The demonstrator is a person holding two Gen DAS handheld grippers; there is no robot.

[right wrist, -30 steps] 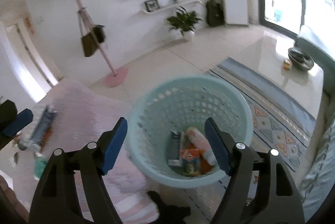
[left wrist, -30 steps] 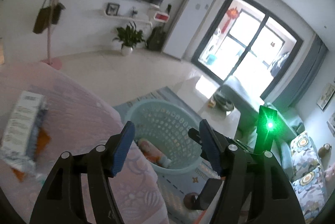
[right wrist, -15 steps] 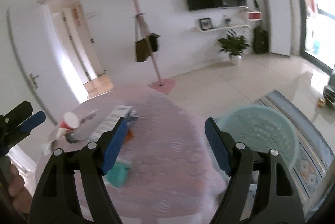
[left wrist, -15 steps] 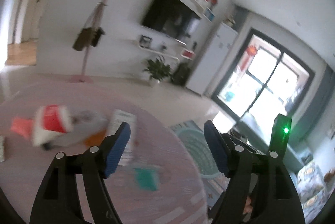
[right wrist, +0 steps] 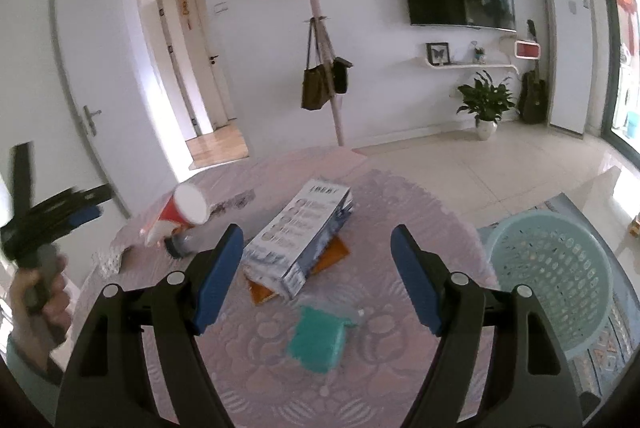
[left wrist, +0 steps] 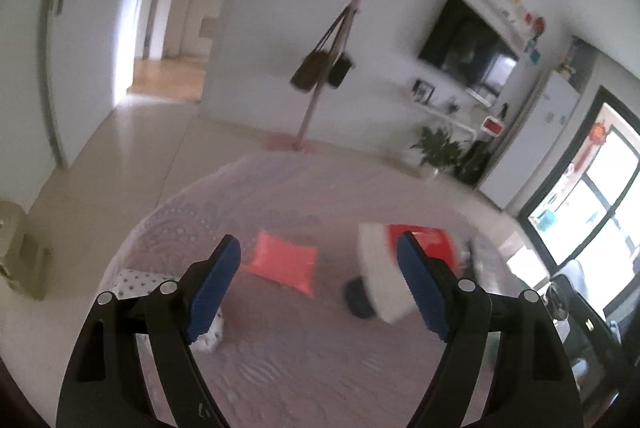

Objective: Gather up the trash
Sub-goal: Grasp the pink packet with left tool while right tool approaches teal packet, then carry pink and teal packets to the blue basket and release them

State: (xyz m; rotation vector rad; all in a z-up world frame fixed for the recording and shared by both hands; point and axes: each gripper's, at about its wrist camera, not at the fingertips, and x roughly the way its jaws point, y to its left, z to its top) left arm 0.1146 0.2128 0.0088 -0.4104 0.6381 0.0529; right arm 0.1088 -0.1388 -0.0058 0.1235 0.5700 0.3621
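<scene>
On the round table [right wrist: 420, 212], near its middle, lies a long carton [right wrist: 300, 236], propped on an orange card [right wrist: 332, 256]; it looks light and stiff, best pinched across its narrow sides. Toward the left edge a red paper cup [right wrist: 186, 210] lies tipped, easily crushed. Nearer the front edge sits a soft teal packet [right wrist: 318, 342], probably limp. Beside the table waits the basket [right wrist: 552, 276]. Both tongs, left gripper [left wrist: 320, 288] and right gripper [right wrist: 318, 276], stand wide apart, empty.

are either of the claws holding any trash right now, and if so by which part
Nothing is held. The left claw and the right claw are both open and empty above the table.
</scene>
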